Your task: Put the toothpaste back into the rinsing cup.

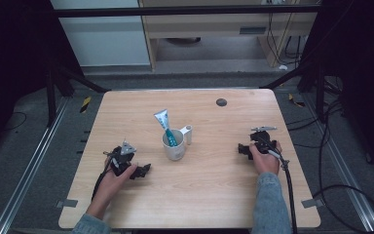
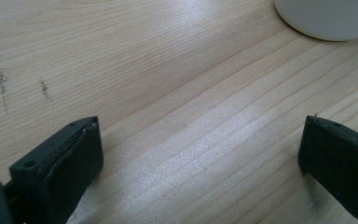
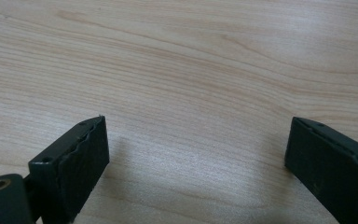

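Note:
A white mug (image 1: 175, 146) stands at the middle of the wooden table (image 1: 209, 195), its handle toward the back right. A teal and white toothpaste tube (image 1: 165, 126) leans in it, flat end up. My left gripper (image 1: 142, 170) rests on the table left of the mug, open, jaws wide over bare wood (image 2: 200, 149); the mug's base (image 2: 328, 18) shows at the top right of the left gripper view. My right gripper (image 1: 243, 148) lies on the table to the right of the mug, open, with only wood between its jaws (image 3: 196, 154).
A small dark round spot (image 1: 221, 102) sits near the table's far edge. Black frame struts and cables run on the floor around the table, and a wooden cabinet stands behind it.

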### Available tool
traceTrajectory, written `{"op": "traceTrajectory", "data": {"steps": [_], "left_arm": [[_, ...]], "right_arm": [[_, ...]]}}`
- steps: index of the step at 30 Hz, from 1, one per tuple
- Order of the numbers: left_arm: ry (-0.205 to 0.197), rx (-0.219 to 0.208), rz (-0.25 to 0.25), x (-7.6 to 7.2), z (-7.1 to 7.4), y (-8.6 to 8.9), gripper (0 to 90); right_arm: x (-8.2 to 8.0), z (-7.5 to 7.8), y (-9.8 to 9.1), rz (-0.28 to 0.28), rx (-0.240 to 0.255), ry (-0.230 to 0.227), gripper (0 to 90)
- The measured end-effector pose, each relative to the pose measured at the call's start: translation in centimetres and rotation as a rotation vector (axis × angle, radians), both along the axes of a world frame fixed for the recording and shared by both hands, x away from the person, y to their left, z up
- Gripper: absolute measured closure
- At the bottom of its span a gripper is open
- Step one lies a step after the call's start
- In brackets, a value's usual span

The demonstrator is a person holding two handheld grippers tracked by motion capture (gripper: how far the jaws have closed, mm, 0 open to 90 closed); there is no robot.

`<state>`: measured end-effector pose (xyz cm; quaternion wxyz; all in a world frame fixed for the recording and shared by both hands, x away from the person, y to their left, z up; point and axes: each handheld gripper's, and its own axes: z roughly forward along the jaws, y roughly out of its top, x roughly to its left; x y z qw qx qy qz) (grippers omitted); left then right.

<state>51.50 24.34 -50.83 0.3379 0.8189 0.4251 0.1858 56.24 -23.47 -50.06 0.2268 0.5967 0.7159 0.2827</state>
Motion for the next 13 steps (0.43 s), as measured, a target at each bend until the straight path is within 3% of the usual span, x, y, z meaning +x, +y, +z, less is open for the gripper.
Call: {"op": "traceTrajectory", "data": {"steps": [2,5,13], "left_arm": [[0.0,0.0,0.0,0.0,0.0,0.0,0.0],[0.0,0.0,-0.001,0.01,0.0,0.01,0.0],[-0.001,0.001,-0.002,-0.01,0.0,0.03,0.0]], "right_arm": [[-0.11,-0.37,-0.17,-0.008,0.007,-0.012,6.0],[-0.34,-1.01,-0.16,-0.02,0.0,-0.08,4.4],[-0.66,-1.08,0.05,-0.073,0.003,-0.068,0.3]]}}
